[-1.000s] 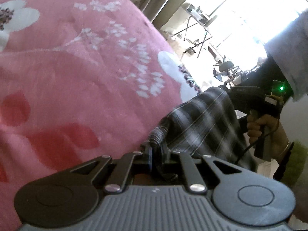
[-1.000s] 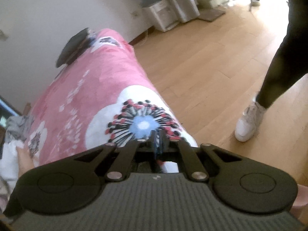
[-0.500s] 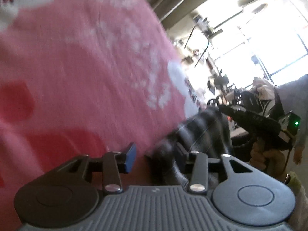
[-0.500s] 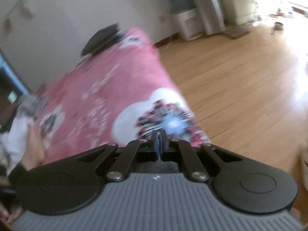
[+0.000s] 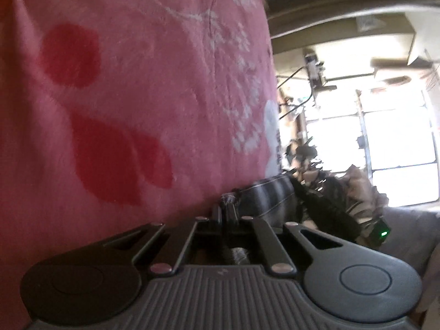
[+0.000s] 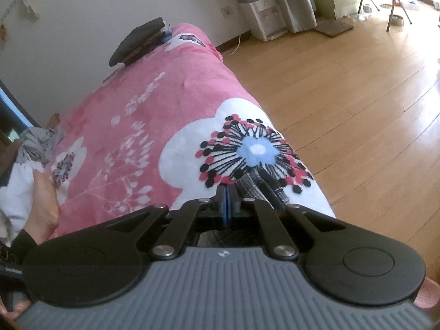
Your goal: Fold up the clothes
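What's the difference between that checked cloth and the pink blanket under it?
The checked cloth has black-and-white checks; the pink blanket carries big white and red flowers. The cloth is bunched, pinched in the shut left gripper; the blanket lies spread out flat. The cloth shows as a small strip, while the blanket fills much of both views. Both are soft fabric.

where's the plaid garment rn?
Plaid garment lies on the pink blanket, just ahead-right of the left gripper, which pinches its edge.
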`<state>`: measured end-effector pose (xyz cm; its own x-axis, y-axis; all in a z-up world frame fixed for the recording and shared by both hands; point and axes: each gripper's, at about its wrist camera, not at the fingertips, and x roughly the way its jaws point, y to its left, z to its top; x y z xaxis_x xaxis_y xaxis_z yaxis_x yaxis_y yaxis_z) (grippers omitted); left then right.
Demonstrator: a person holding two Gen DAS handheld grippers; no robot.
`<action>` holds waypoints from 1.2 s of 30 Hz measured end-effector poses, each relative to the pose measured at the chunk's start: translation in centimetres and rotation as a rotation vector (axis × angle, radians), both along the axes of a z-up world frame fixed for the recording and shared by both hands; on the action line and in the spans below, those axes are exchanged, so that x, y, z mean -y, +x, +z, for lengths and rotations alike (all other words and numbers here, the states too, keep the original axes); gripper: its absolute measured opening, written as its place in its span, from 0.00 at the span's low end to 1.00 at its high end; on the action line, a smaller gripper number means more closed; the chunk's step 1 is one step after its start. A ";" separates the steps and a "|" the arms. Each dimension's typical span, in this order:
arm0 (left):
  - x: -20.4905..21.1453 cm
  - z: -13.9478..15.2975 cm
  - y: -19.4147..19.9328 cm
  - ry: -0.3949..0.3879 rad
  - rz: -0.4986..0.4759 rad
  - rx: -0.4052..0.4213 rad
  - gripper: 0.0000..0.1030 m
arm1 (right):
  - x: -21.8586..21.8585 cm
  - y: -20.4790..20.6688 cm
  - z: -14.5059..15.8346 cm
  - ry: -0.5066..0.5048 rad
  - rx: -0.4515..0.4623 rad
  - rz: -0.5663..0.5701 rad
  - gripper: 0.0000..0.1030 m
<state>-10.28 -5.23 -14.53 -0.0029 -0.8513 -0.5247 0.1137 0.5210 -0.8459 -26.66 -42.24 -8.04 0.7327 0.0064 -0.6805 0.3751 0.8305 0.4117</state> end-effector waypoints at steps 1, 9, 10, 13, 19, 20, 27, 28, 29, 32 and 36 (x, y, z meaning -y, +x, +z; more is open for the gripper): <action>0.0 -0.1 0.0 -0.010 -0.001 -0.003 0.02 | 0.0 0.0 0.0 -0.004 -0.001 0.001 0.00; -0.7 3.4 0.4 0.107 0.016 0.206 0.28 | -0.1 -1.7 2.1 0.021 0.059 -0.006 0.02; -0.6 4.4 0.1 0.115 0.009 0.256 0.28 | -0.3 -2.6 2.9 0.018 0.082 0.001 0.02; 1.1 7.0 -1.5 0.108 -0.062 0.393 0.28 | -1.6 -6.2 5.8 0.007 0.138 0.045 0.02; 8.0 7.5 -6.7 0.240 -0.315 0.570 0.30 | -7.2 -11.2 7.1 -0.120 0.040 0.305 0.02; 8.6 7.1 -7.5 0.282 -0.337 0.590 0.30 | -8.3 -11.6 6.4 -0.152 0.012 0.346 0.02; 7.0 6.2 -8.5 0.361 -0.340 0.600 0.28 | -9.8 -18.3 1.1 -0.136 -0.125 0.356 0.02; 7.1 6.3 -8.3 0.365 -0.343 0.599 0.28 | -9.6 -19.4 0.9 -0.129 -0.153 0.339 0.02; 7.1 6.3 -8.2 0.367 -0.345 0.597 0.28 | -9.5 -20.4 0.9 -0.147 -0.184 0.326 0.02; 7.3 6.2 -8.0 0.371 -0.349 0.602 0.29 | -9.6 -21.3 2.3 -0.187 -0.162 0.309 0.02; 7.5 6.5 -8.5 0.388 -0.353 0.612 0.33 | -9.2 -19.3 3.2 -0.240 -0.071 0.281 0.02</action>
